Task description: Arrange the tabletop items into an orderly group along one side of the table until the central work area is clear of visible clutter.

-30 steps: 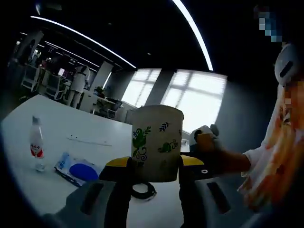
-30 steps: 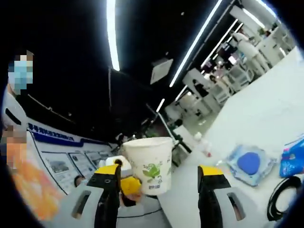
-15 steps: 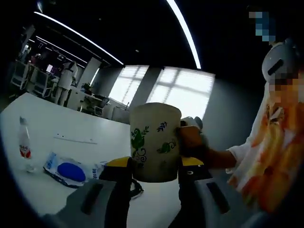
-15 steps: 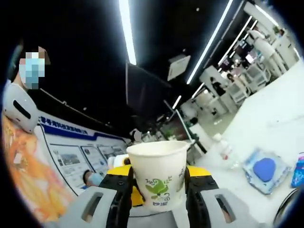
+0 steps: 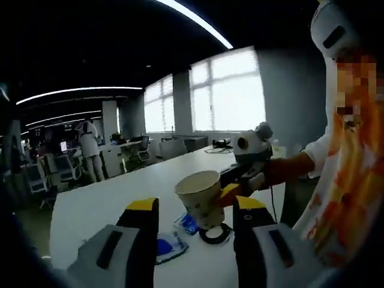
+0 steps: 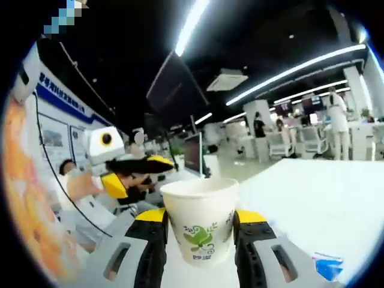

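Right gripper view: the right hand-held gripper (image 6: 201, 240) has its 2 yellow-tipped jaws closed against the sides of a white paper cup (image 6: 200, 219) printed with green leaves, holding it upright in the air above the white counter (image 6: 312, 198). To the left in this view the left hand-held gripper (image 6: 141, 171) hangs apart from the cup, and a blue packet (image 6: 329, 266) lies on the counter at the lower right. In the left gripper view, the left hand-held gripper (image 5: 193, 210) has its jaws spread wide with nothing between them. Beyond them the cup (image 5: 201, 198) sits tilted in the right hand-held gripper (image 5: 231, 191), which reaches in from the right, held by a person's hand (image 5: 282, 169). Under the cup, on the counter (image 5: 96, 207), lie a coil of black cable (image 5: 215, 234) and a clear packet with a blue disc (image 5: 165, 246) inside.
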`<action>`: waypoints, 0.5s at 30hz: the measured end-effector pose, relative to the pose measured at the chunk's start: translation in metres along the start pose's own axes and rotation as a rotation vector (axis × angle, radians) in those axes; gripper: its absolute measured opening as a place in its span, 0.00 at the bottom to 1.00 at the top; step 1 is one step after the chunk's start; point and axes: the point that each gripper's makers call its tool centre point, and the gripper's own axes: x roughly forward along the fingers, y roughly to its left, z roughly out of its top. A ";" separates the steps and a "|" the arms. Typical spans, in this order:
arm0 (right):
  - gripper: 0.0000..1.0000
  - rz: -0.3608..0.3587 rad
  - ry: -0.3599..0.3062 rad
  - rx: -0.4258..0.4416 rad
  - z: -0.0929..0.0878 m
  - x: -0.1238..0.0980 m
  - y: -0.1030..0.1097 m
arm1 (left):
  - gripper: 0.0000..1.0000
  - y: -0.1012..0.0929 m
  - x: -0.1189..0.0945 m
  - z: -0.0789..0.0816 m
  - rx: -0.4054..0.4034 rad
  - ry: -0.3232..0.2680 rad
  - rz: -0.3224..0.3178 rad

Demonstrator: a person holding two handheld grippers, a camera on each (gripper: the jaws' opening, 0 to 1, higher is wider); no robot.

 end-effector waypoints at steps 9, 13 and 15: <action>0.43 0.012 0.097 -0.132 -0.014 0.009 0.016 | 0.40 -0.020 0.029 0.008 0.140 0.161 -0.085; 0.43 -0.002 0.142 -0.236 -0.018 0.008 0.019 | 0.25 -0.030 0.029 -0.011 0.135 0.280 -0.133; 0.43 -0.004 0.142 -0.281 -0.017 0.009 0.023 | 0.20 -0.037 0.032 -0.020 0.077 0.313 -0.149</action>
